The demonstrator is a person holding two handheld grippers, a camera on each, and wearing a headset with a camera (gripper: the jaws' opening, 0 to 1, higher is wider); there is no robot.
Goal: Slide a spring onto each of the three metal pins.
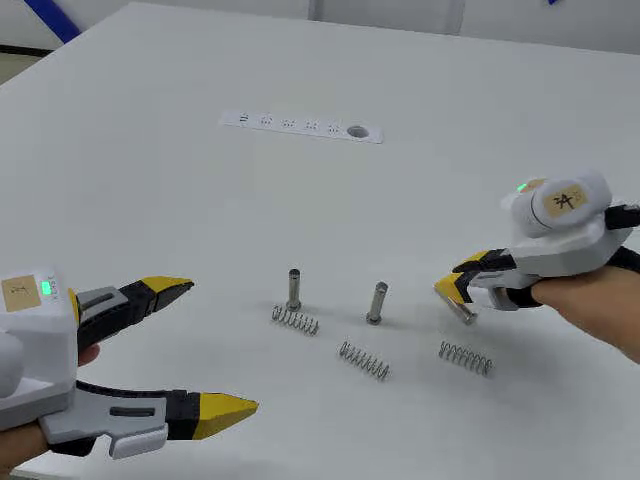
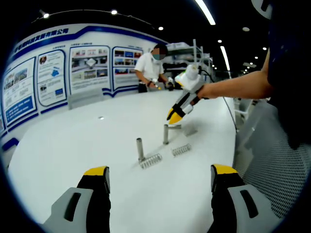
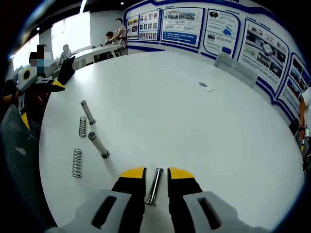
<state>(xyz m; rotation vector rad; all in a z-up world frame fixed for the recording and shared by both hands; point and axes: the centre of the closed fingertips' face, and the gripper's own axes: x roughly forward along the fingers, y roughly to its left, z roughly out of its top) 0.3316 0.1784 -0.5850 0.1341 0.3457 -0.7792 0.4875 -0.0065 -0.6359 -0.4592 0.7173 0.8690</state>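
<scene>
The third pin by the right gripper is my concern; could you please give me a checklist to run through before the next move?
1. Third pin lies between the jaws of the right gripper: ok.
2. Jaws firmly closed on it: cannot tell.
3. Third pin standing upright: not ok, it is tilted.
4. Two other pins upright on the table: ok.
5. Three springs lying loose beside the pins, none threaded: ok.
6. Left gripper open and free for a spring: ok.

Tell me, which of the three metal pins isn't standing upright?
The rightmost pin, lying between the right gripper's jaws; the other two stand upright.
</scene>
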